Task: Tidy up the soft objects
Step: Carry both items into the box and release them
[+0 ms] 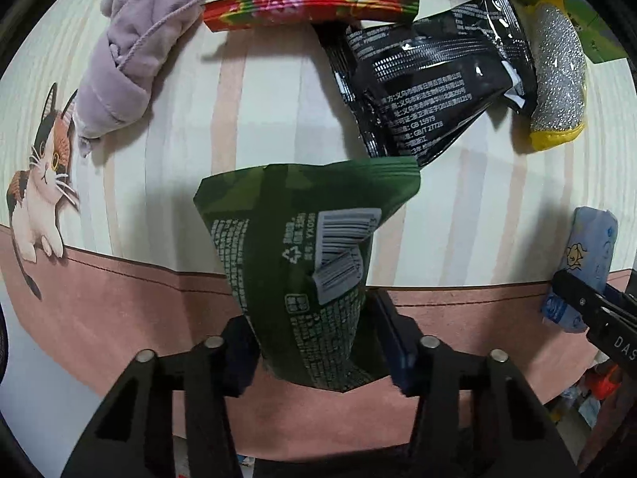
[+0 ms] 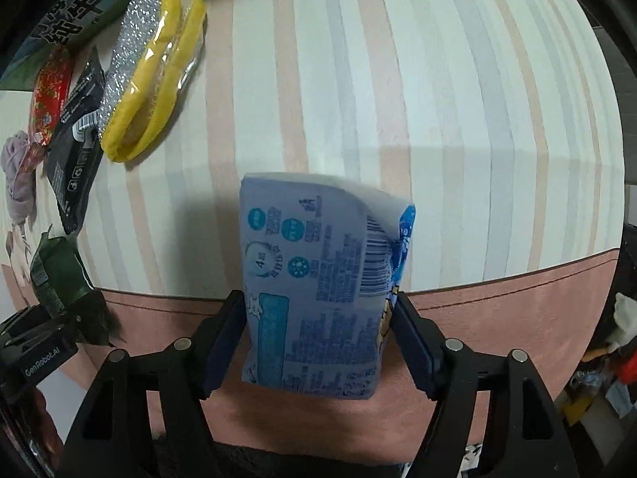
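Left gripper [image 1: 314, 352] clamping the lower part of a green pouch [image 1: 302, 263], jaws pressing both sides, pouch lifted over the striped tablecloth [image 1: 278, 111] near its pink border. Right gripper [image 2: 318, 342] squeezing a blue tissue pack [image 2: 318, 286] between its pads, pack raised above the same cloth edge. Lying farther back on the cloth: lilac plush cloth [image 1: 131, 55], red snack bag [image 1: 310, 4], black pouch [image 1: 430, 87] touching a yellow-edged scouring sponge [image 1: 557, 87].
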Demonstrator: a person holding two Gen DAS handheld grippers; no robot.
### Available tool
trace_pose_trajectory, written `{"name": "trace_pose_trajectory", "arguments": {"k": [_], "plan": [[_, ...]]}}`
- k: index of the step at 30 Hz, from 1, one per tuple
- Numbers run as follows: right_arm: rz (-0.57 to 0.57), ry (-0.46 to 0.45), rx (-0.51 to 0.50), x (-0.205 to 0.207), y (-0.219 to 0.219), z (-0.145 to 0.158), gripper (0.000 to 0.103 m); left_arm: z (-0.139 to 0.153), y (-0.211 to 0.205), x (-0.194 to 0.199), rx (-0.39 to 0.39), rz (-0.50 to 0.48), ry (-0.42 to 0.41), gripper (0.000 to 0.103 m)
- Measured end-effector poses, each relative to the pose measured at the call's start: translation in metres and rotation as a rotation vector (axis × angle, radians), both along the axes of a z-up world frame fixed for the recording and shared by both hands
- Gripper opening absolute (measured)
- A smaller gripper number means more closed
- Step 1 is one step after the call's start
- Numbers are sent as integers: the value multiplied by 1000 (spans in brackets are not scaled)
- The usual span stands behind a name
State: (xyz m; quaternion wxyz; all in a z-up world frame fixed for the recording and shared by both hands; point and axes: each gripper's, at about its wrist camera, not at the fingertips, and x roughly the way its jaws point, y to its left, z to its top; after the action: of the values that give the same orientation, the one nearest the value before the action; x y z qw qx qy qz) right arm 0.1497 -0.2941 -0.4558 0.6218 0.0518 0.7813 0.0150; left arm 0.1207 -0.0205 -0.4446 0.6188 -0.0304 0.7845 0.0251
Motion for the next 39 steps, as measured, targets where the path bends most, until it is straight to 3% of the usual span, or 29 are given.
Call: {"name": "trace_pose_trajectory", "arguments": {"k": [2,5,8,13,17,23,28,31,34,39], "plan": [[-3,-8,-8,5,6,-2,73,2,-5,-5,10,0,-10,39],[12,-28,-23,5,6,2,59,10,-14,-10,15,-9,-29,35],[28,-37,-25,2,11,28,52,27,-21,-19,6,-16,-47,33],[61,-85,24,-3,22,65,50,81,-43,-26,-51,-29,-137,31],[94,-160,78,0,31,115,50,139,-61,-17,-109,-39,-248,29],[124,-294,167,44,36,203,50,222,-57,56,-171,-66,-400,28],[116,-375,211,88,37,248,50,258,-31,141,-159,-85,-479,27],[94,-401,215,129,39,258,50,266,-18,188,-148,-92,-493,27],[73,-391,208,171,40,257,50,256,-7,231,-152,-85,-473,23],[60,-306,174,233,46,201,50,214,3,296,-149,-60,-406,20]]}}
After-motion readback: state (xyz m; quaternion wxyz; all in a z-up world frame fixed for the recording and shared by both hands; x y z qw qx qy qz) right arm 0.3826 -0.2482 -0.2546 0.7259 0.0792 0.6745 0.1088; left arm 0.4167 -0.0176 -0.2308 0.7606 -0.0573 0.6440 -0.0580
